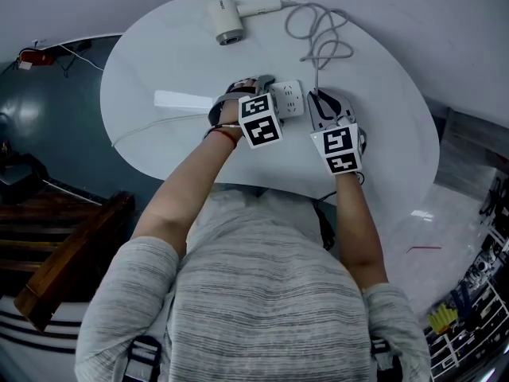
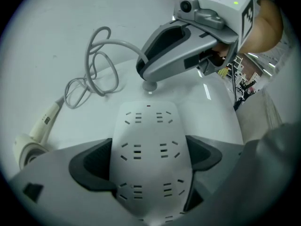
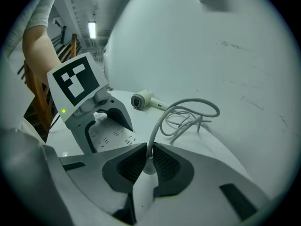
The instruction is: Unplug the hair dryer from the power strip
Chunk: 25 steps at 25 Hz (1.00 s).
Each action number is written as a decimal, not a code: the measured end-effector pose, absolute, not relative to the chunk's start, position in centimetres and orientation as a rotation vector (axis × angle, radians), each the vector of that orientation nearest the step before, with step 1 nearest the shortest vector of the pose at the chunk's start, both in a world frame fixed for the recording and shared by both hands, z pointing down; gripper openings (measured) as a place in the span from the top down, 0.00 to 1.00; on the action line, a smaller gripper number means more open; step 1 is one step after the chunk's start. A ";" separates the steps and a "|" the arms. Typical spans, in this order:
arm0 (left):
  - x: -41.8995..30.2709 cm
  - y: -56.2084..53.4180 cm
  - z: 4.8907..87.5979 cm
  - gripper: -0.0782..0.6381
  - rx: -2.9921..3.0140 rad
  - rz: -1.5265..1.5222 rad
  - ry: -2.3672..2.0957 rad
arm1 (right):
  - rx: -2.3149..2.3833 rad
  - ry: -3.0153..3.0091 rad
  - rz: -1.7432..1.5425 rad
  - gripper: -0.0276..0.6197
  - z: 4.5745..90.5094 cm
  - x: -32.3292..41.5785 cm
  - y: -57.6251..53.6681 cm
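While the left claw (image 2: 150, 160) clamps the power strip (image 2: 148, 126), the right claw (image 3: 148, 157) pinches the plug (image 3: 149, 167).

Landmark: power strip (image 1: 288, 99) on round white table (image 1: 159, 54).
- Left of strip: left gripper (image 1: 269, 91) straddles it, jaws clamped on both long sides. That flank is blocked.
- Right of strip: right gripper (image 1: 320, 100) just beside it, jaws closed on plug (image 3: 149, 166). Only a narrow gap between the grippers.
- Beyond strip, right: cord (image 1: 318, 34) lies in loose loops and fouls that approach.
- Beyond strip, left: hair dryer (image 1: 227, 18) well off, near far rim. Bare tabletop between, an open lane.
- Further left of strip: flat white bar (image 1: 183, 99) and thin cable (image 1: 143, 127).
- Near side of strip: both forearms (image 1: 191, 189) fill it.
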<state>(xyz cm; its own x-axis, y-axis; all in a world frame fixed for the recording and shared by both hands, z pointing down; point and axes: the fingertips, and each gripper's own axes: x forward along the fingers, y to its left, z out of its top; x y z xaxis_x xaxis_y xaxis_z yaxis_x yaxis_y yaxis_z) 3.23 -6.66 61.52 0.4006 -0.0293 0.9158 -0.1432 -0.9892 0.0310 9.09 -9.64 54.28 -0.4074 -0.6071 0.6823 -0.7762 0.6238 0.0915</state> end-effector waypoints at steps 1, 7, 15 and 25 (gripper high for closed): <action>3.2 -6.7 61.5 0.22 2.542 1.657 -0.158 | 1.081 -2.147 0.320 0.88 54.5 9.2 -9.6; 3.1 -6.7 61.6 0.22 2.536 1.658 -0.163 | 1.105 -2.184 0.391 0.81 54.4 9.5 -9.3; 3.1 -6.9 60.0 0.22 2.690 1.546 -0.242 | 1.192 -2.237 0.403 0.73 50.9 10.4 -8.6; 3.9 -6.7 47.6 0.43 2.843 0.770 -0.472 | 1.267 -2.407 0.365 0.73 44.6 10.0 -6.0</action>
